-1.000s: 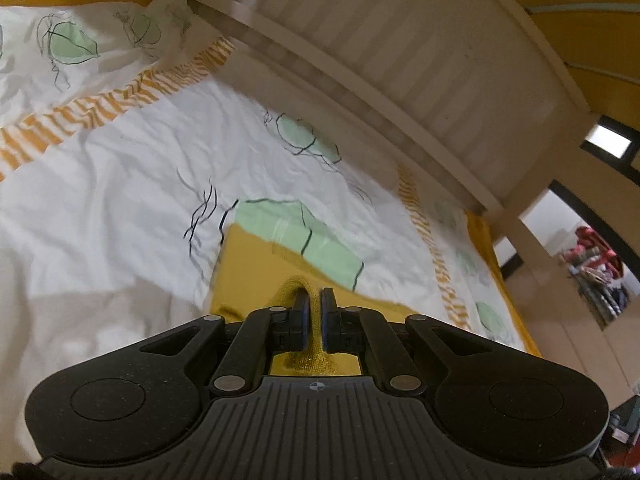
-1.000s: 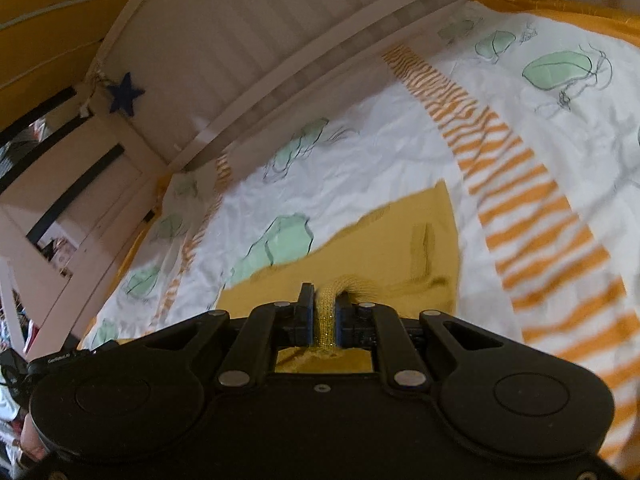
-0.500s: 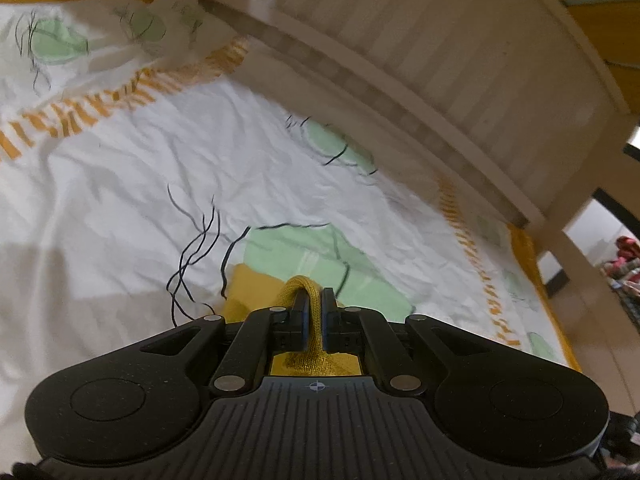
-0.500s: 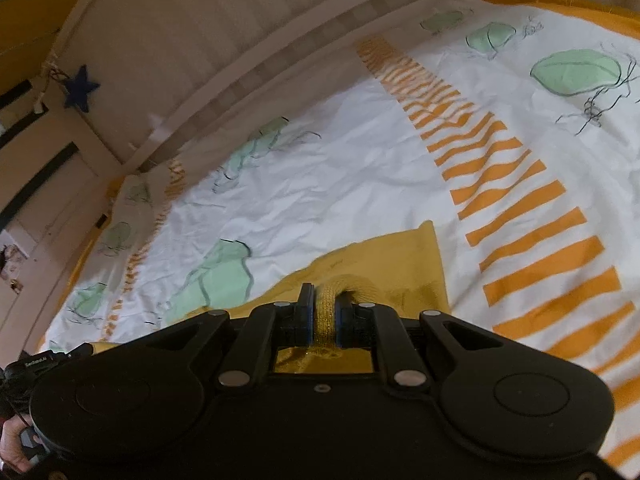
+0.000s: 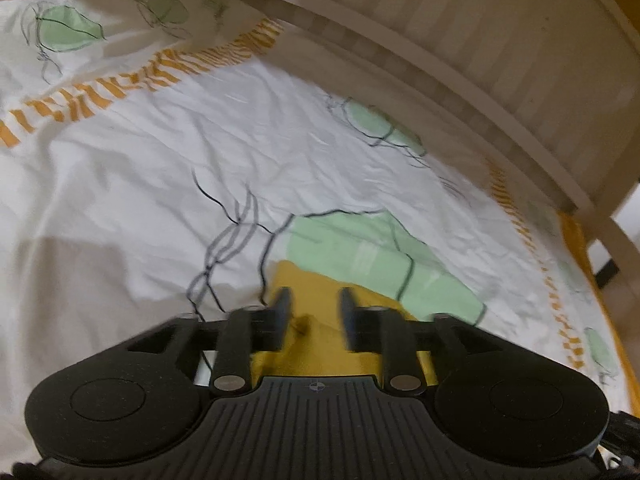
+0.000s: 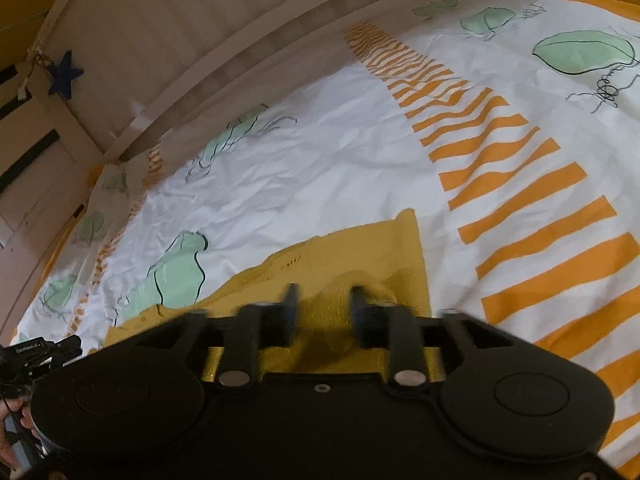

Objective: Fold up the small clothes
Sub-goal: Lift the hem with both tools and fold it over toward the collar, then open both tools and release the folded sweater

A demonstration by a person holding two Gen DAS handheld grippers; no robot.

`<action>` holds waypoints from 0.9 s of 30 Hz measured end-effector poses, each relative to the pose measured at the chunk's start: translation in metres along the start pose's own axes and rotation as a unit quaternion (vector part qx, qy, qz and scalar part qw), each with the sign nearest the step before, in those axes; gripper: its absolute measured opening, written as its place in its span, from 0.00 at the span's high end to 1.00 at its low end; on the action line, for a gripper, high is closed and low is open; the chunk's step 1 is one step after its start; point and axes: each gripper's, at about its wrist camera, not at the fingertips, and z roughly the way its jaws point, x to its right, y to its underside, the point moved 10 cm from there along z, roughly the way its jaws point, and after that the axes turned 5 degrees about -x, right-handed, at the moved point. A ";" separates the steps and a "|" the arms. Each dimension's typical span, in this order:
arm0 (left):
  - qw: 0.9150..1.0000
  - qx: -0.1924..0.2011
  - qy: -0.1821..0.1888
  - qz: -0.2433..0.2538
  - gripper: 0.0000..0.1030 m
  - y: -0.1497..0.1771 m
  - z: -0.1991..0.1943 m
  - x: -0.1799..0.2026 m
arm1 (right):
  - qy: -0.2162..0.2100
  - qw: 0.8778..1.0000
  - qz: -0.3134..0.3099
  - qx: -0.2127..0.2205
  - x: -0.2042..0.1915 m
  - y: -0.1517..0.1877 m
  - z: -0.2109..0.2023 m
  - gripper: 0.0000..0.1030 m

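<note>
Left wrist view: the left gripper [image 5: 314, 307] has just been opening, and its jaws stand apart. The yellow garment [image 5: 316, 300] lies on the duvet [image 5: 160, 184] under and between the fingers, a small ridge of cloth in the gap, free of the pads. Its far edge meets a green patch [image 5: 360, 252].

Right wrist view: the right gripper [image 6: 325, 305] has likewise just been opening. A hump of the garment [image 6: 352, 256] sits between the parted fingers, unpinched. The cloth lies flat ahead, beside the orange stripes [image 6: 520, 200].
</note>
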 end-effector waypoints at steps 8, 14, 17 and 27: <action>0.994 -0.030 -0.033 0.101 0.70 0.014 -0.001 0.032 | 0.027 0.997 -0.048 0.048 -0.015 -0.018 -0.018 0.32; 0.969 -0.081 -0.014 0.232 0.70 0.055 -0.006 0.076 | 0.064 0.994 -0.080 0.044 -0.020 -0.022 -0.023 0.30; 0.959 -0.108 0.008 0.262 0.70 0.079 -0.010 0.089 | 0.061 0.995 -0.073 0.033 -0.019 -0.019 -0.020 0.30; 0.961 -0.134 0.008 0.241 0.70 0.094 0.018 0.077 | 0.071 0.989 -0.129 0.017 -0.034 -0.005 -0.015 0.30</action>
